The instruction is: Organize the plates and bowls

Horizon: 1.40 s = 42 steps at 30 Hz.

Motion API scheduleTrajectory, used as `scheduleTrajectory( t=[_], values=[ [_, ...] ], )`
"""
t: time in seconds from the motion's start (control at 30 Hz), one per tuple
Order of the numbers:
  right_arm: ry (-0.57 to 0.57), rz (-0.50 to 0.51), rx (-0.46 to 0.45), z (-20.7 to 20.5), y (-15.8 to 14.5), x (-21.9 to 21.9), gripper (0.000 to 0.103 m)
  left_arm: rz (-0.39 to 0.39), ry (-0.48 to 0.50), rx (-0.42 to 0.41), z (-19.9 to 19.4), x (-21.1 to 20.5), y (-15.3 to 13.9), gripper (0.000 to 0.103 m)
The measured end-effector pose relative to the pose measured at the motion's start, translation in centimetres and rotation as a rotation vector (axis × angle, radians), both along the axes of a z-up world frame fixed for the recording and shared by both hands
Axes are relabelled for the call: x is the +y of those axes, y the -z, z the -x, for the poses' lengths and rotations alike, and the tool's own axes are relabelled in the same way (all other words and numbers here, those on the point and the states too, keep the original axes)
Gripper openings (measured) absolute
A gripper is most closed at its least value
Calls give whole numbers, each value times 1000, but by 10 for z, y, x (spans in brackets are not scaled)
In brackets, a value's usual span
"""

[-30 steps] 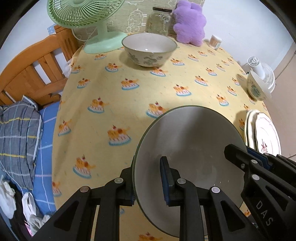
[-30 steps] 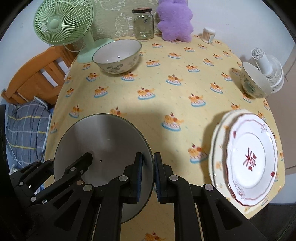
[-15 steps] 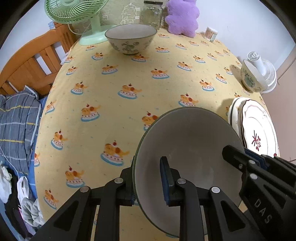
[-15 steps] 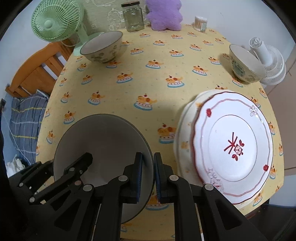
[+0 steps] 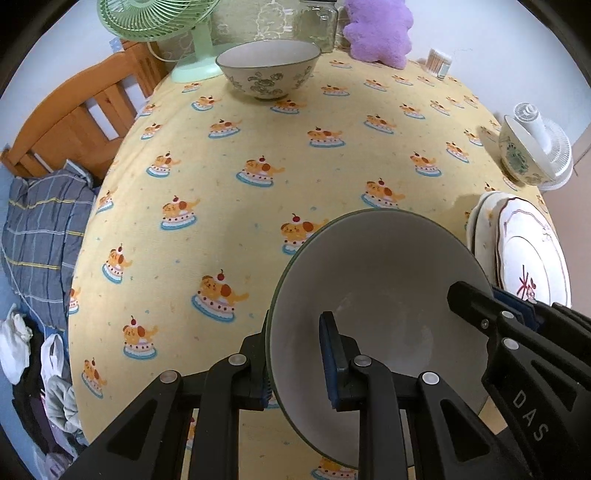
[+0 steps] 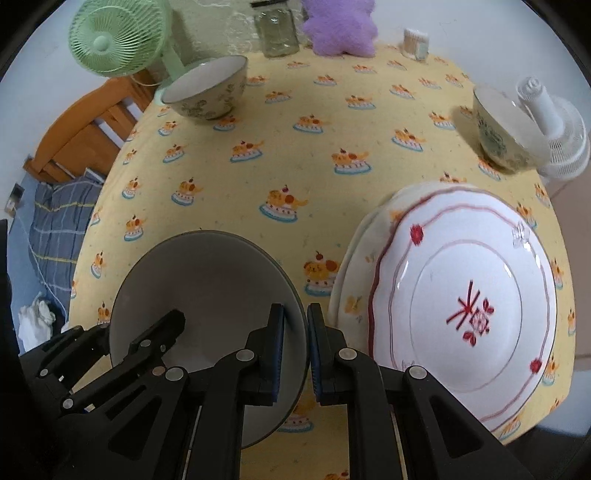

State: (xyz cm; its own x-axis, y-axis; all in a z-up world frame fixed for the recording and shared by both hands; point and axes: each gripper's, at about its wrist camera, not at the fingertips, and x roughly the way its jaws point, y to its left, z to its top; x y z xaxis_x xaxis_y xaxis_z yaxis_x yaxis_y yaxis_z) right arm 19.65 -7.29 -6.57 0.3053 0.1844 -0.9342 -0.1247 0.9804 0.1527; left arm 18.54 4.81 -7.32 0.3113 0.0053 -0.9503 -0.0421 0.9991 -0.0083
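A plain grey bowl (image 5: 376,280) (image 6: 207,280) hangs tilted over the near part of the yellow tablecloth, gripped at both sides. My left gripper (image 5: 295,354) is shut on its left rim. My right gripper (image 6: 295,332) is shut on its right rim, just left of a stack of white plates (image 6: 465,295) (image 5: 528,258) whose top plate has a red motif. A large floral bowl (image 5: 267,70) (image 6: 205,92) stands at the far left. At the right edge sits a smaller green-patterned bowl (image 5: 517,155) (image 6: 498,129).
Along the back stand a green fan (image 6: 118,37), a glass jar (image 6: 277,33), a purple plush (image 6: 340,26) and a swab pot (image 6: 415,42). A white fan (image 6: 554,125) is beyond the right edge. A wooden frame (image 5: 74,118) and clothes lie to the left.
Both grippers carried the grey bowl across the table toward the plate stack, which now looms larger beside the right gripper. The grips on the rim stayed the same.
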Motion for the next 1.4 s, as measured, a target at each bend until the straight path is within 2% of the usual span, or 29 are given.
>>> scheduleTrajectory(
  t=[0.17, 0.23, 0.3, 0.37, 0.47, 0.53, 0.67, 0.97, 1.17, 1.4],
  values=[
    [-40, -5, -1, -5, 0, -1, 16, -11, -39, -7, 1, -1, -1, 21],
    [-62, -8, 1, -5, -1, -1, 16, -12, -55, -16, 2, -1, -3, 31],
    [-89, -19, 1, -5, -2, 0, 18, -20, -71, -28, 4, 0, -5, 35],
    [-115, 18, -15, -5, -4, 2, 38, -25, -96, -32, 5, 0, -6, 39],
    [-129, 43, -32, -8, -6, -2, 48, -20, -128, -33, 5, 2, -6, 44],
    [-139, 41, -33, -9, -6, -6, 51, -20, -156, -40, 7, 4, -7, 56],
    [-141, 35, -59, -11, -11, -11, 60, -18, -184, -73, 10, 10, -14, 67],
    [-80, 13, -121, -22, -39, -5, 62, -10, -113, -155, -4, 21, -42, 76],
    [-37, 2, -191, -34, -66, 7, 62, -8, -57, -227, -24, 22, -68, 77],
    [-38, -12, -255, -72, -89, 16, 62, -45, -78, -295, -61, 28, -93, 77]
  ],
)
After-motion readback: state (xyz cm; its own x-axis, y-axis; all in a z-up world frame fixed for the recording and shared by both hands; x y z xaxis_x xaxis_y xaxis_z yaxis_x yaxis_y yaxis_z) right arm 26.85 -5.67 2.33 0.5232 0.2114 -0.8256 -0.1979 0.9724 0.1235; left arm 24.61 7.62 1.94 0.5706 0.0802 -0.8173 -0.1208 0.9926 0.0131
